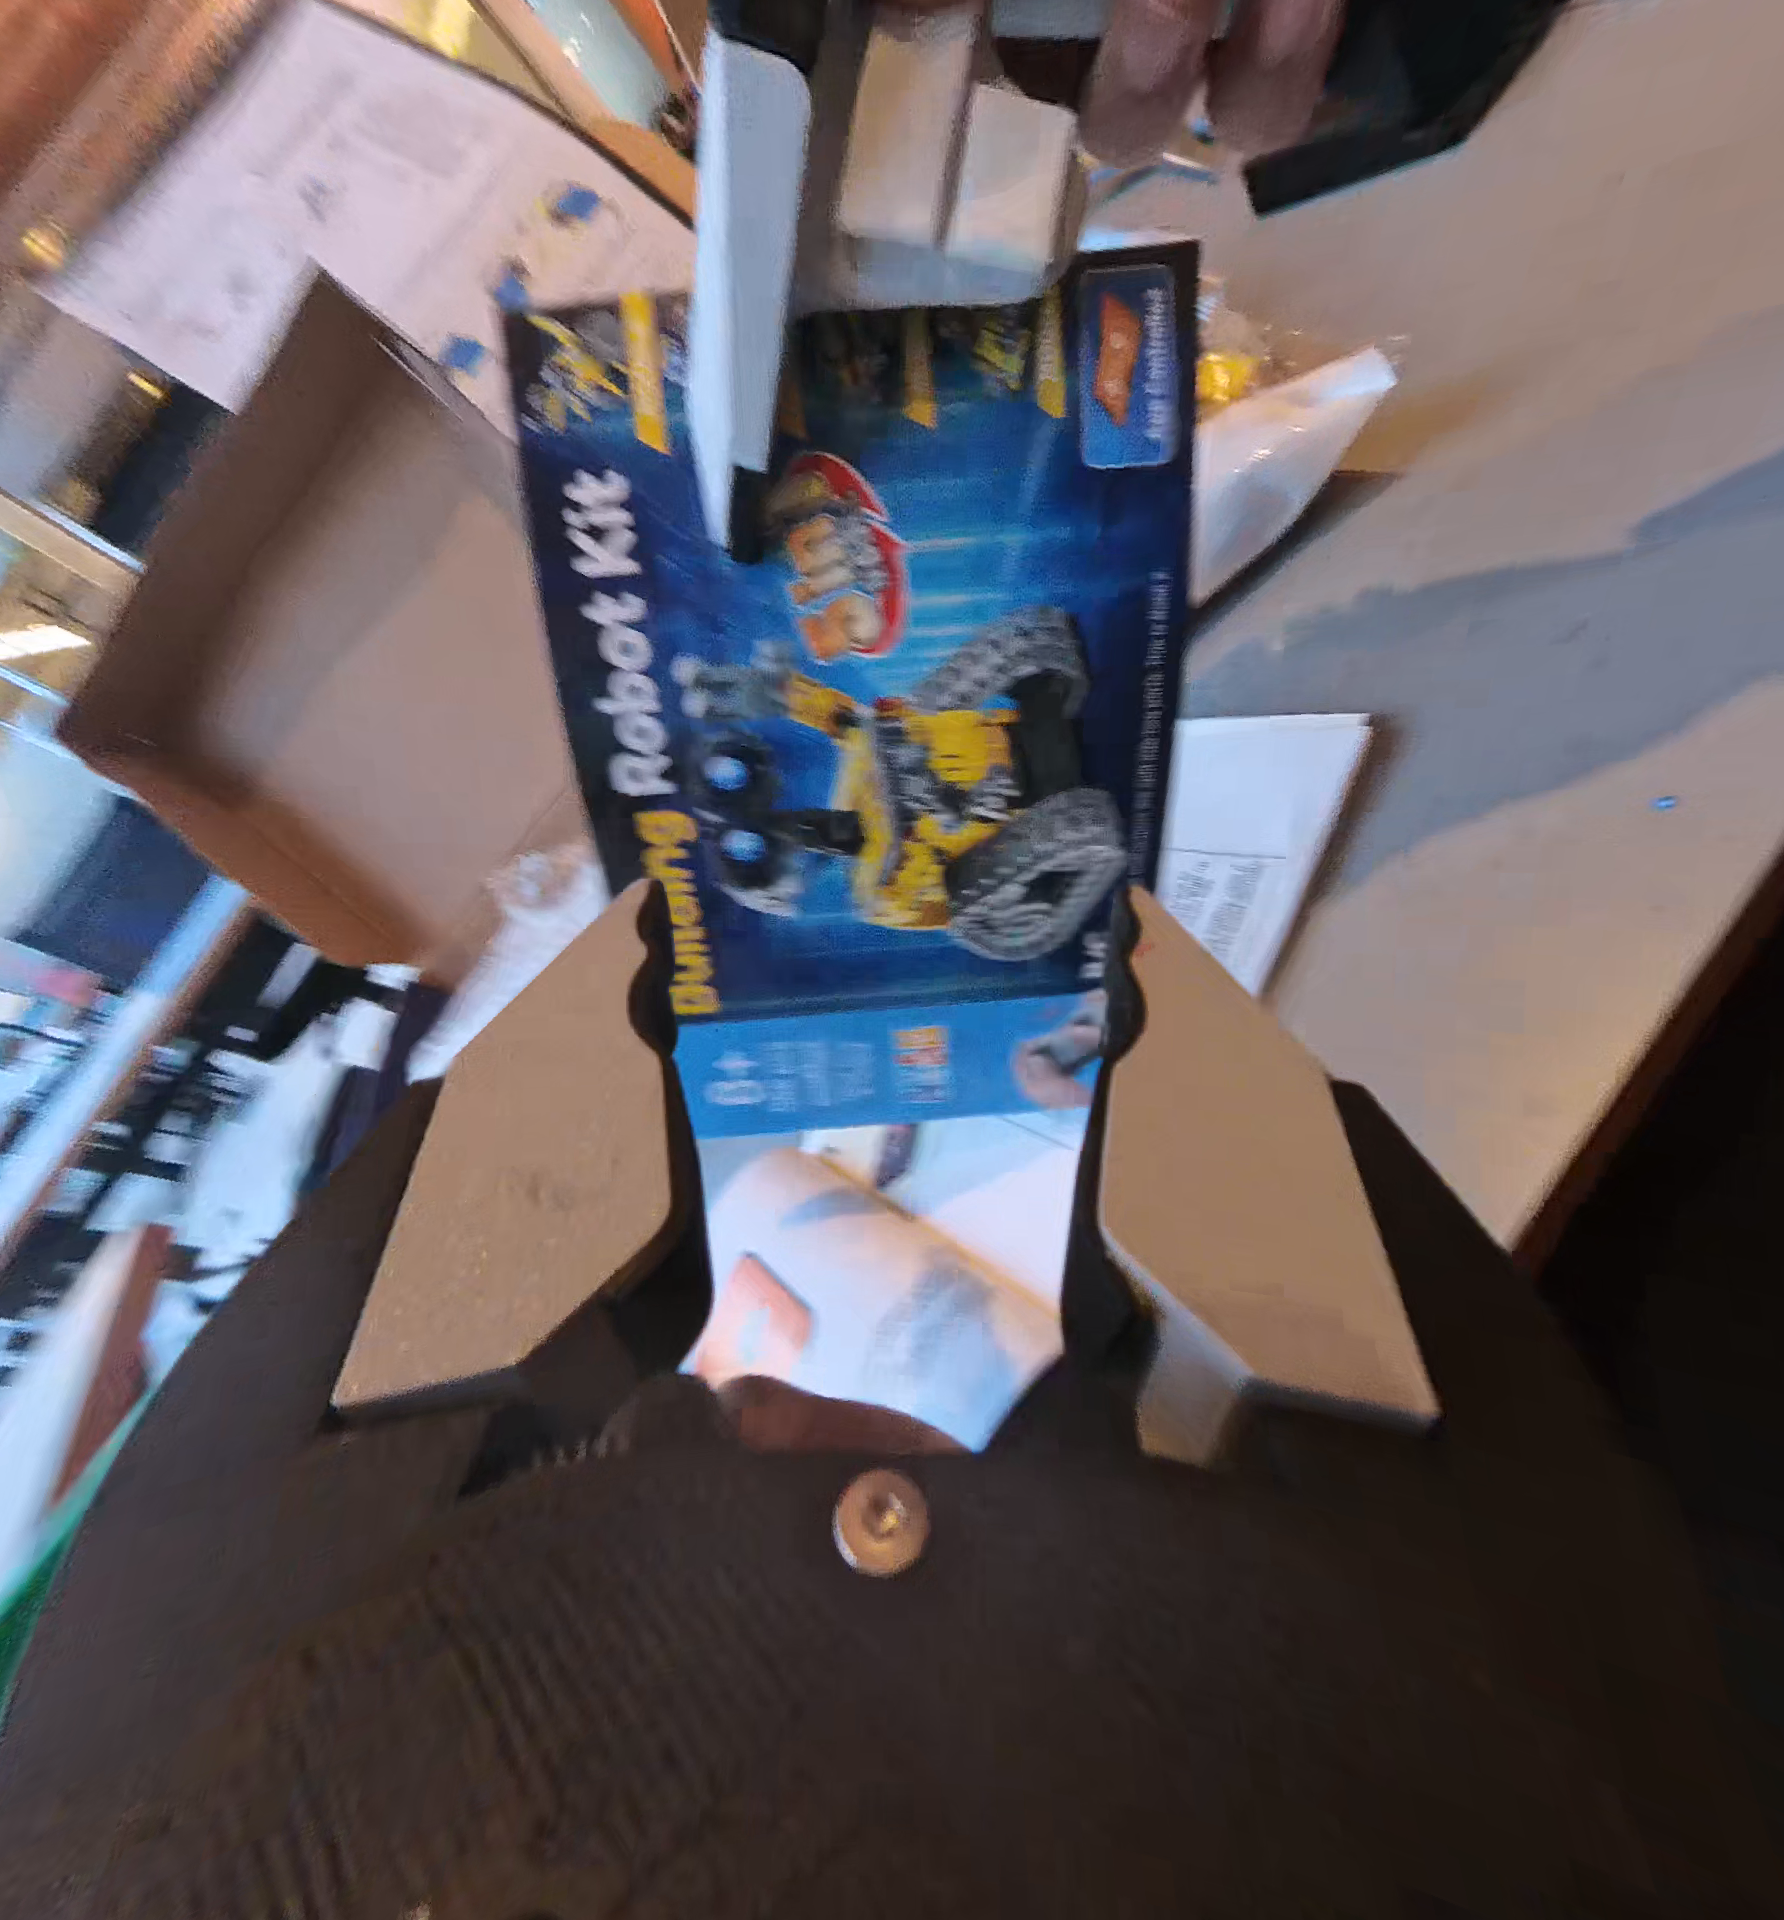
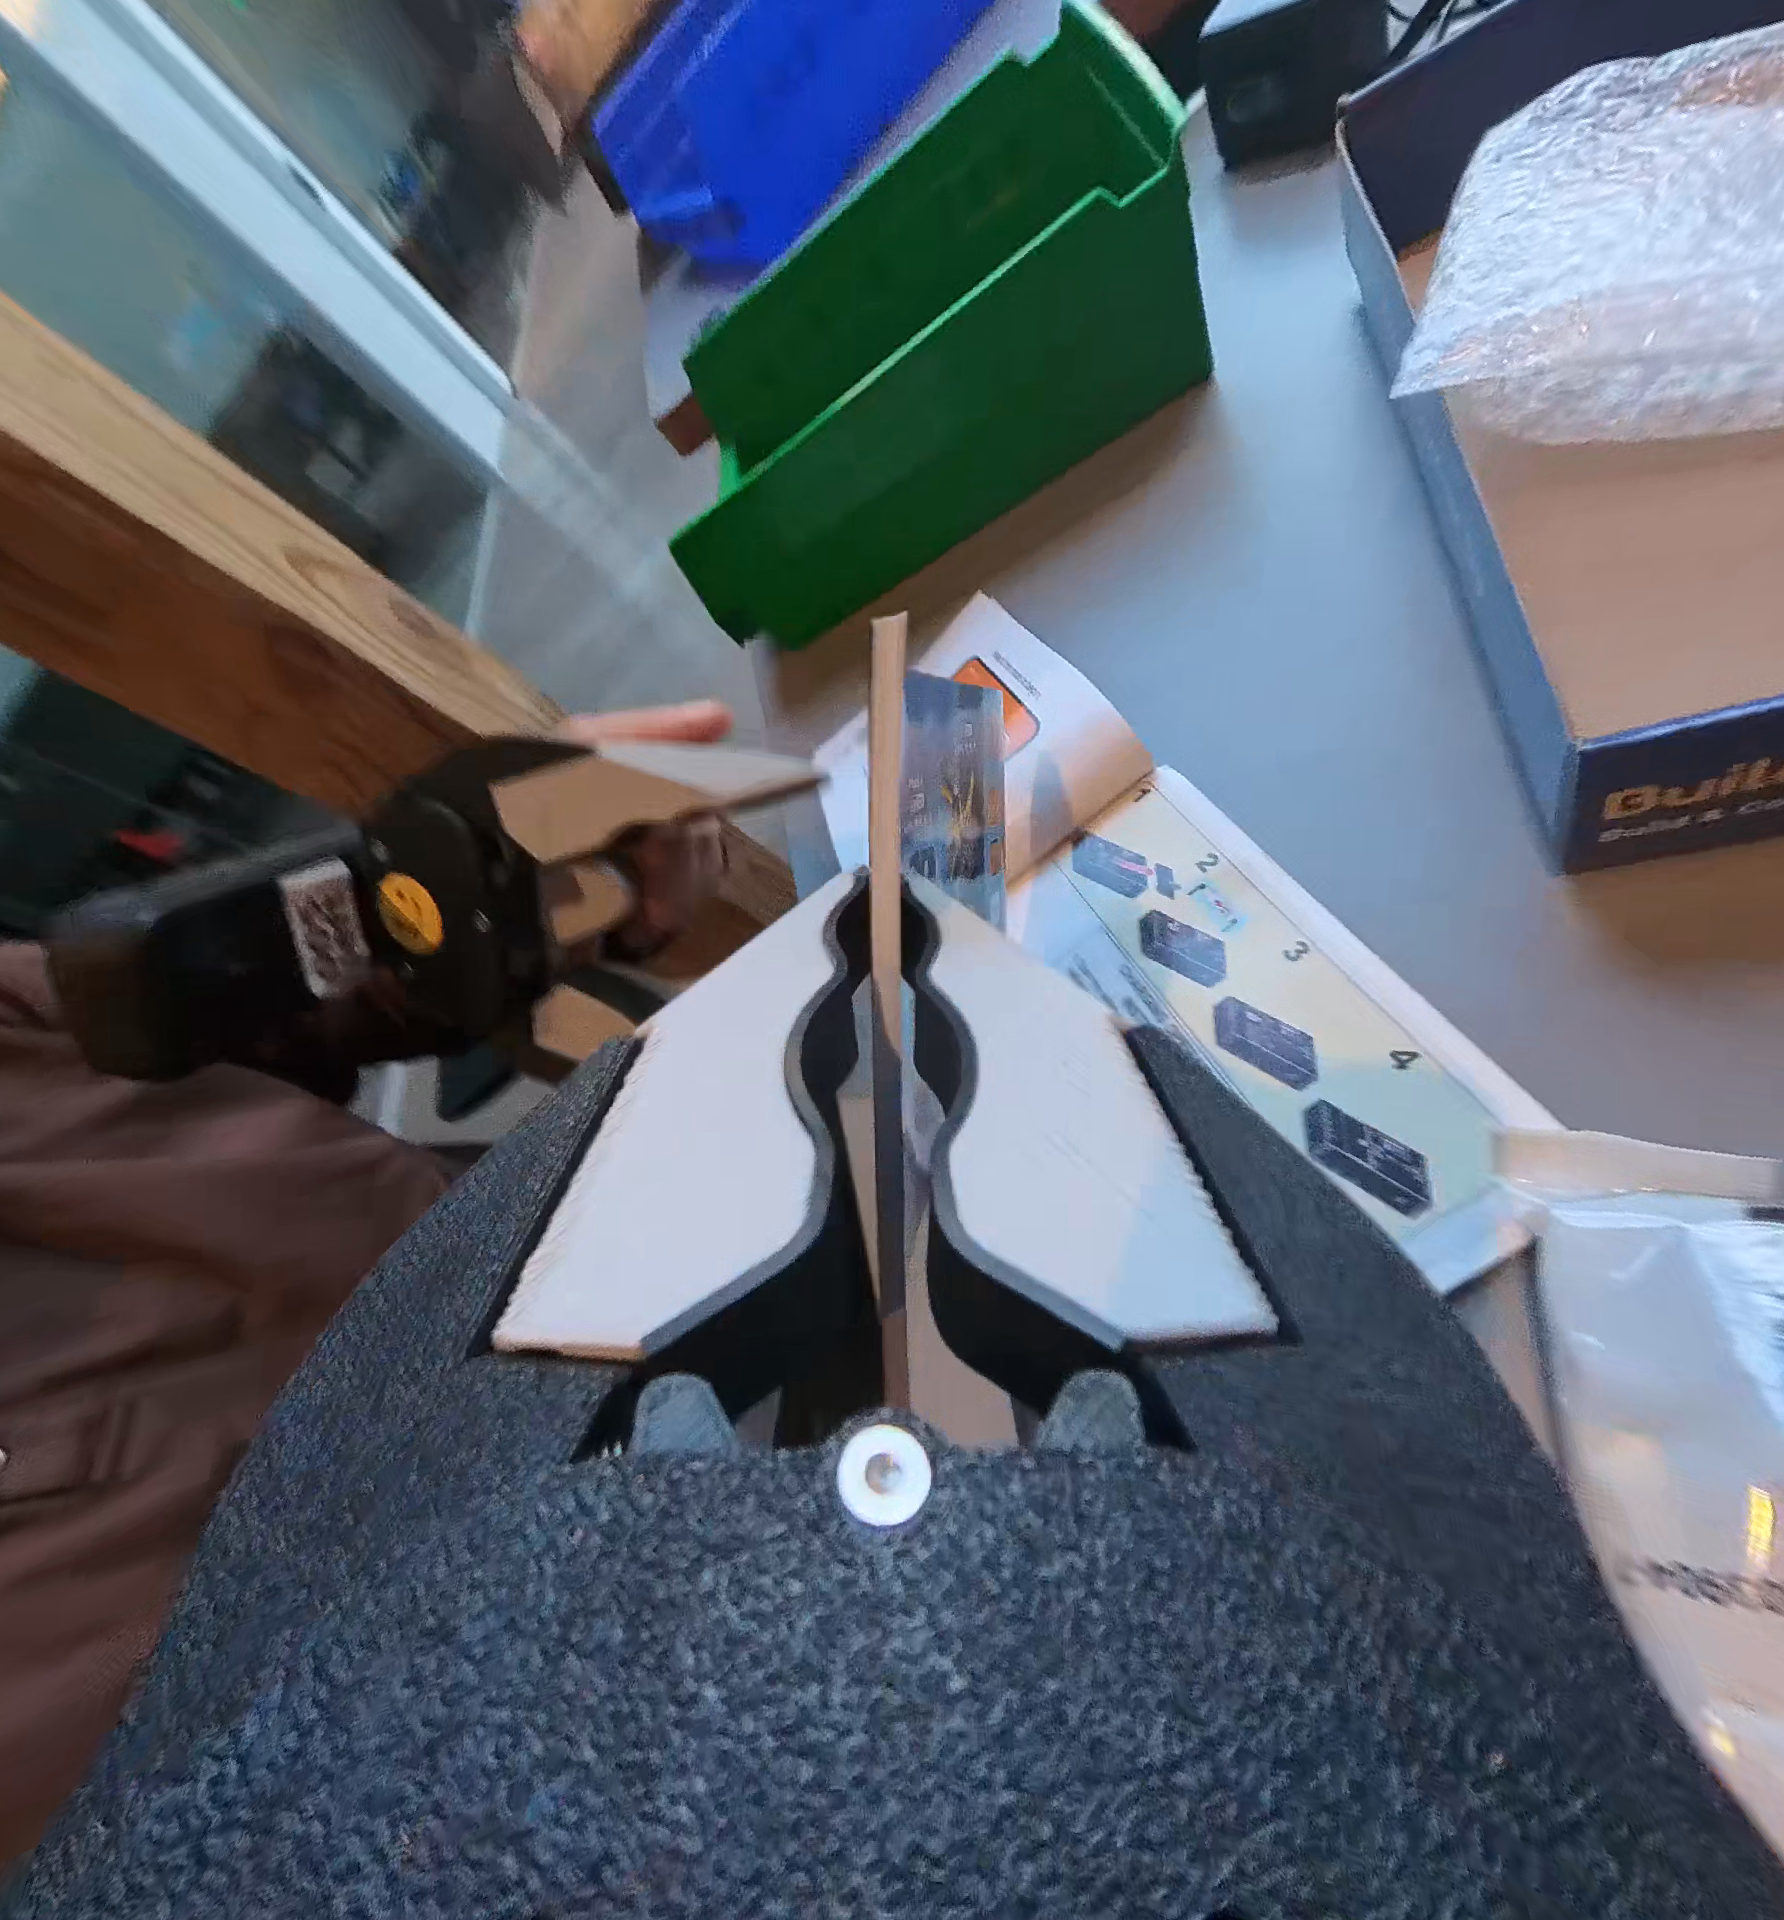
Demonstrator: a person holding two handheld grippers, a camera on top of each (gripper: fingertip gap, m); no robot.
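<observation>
Cluttered grey table (image 2: 1283,582), seemingly workshop.

Blue-and-yellow printed box lid (image 1: 867,665), green bin (image 2: 950,353)

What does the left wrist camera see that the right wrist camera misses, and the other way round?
Only the left wrist view: the picture side of the blue printed panel, framed by the open left tongs, and an open brown carton. Only the right wrist view: a green bin, a blue bin and bubble wrap in a navy box. Both: that panel, pinched edge-on by the right tongs, the instruction leaflet and the grey table.
</observation>
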